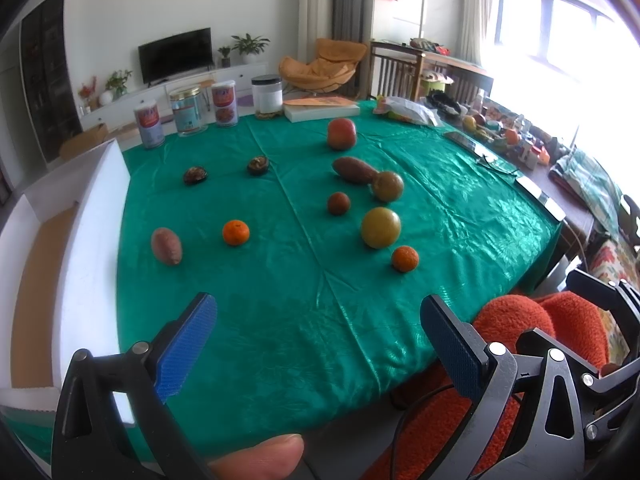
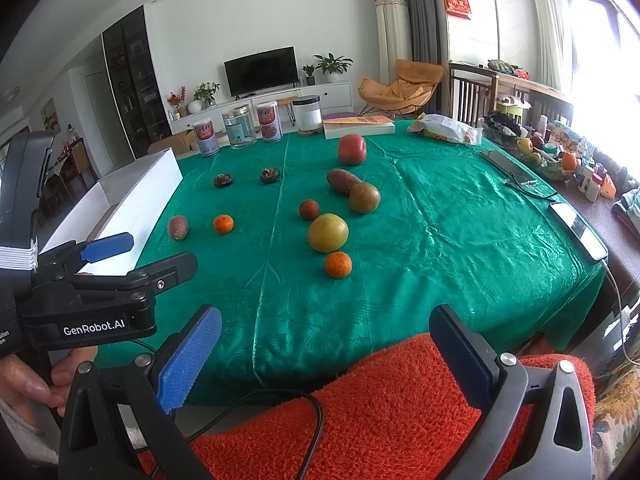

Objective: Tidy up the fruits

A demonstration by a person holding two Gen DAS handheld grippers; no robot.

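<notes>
Bare green cloth fills the lower middle of both views, so my open jaws can pass over the near table [image 2: 400, 292] edge. Ahead, the mandarin [image 2: 338, 265] and yellow fruit [image 2: 328, 233] block the centre. The white box [image 1: 92, 216] walls off the left; jars [image 1: 188, 112] line the top.

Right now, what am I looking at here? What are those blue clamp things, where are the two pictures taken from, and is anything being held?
No robot: a person holds a hand-squeezed gripper in each hand, each with a camera looking along its two blue fingers. One picture comes from the left gripper, the other from the right gripper. The right view also shows the left one from the side. Both are open and hold nothing. Ahead lies a table under a green cloth with scattered fruit: a red apple, two small oranges, a yellowish round fruit and others. A white box stands at the left edge.
</notes>
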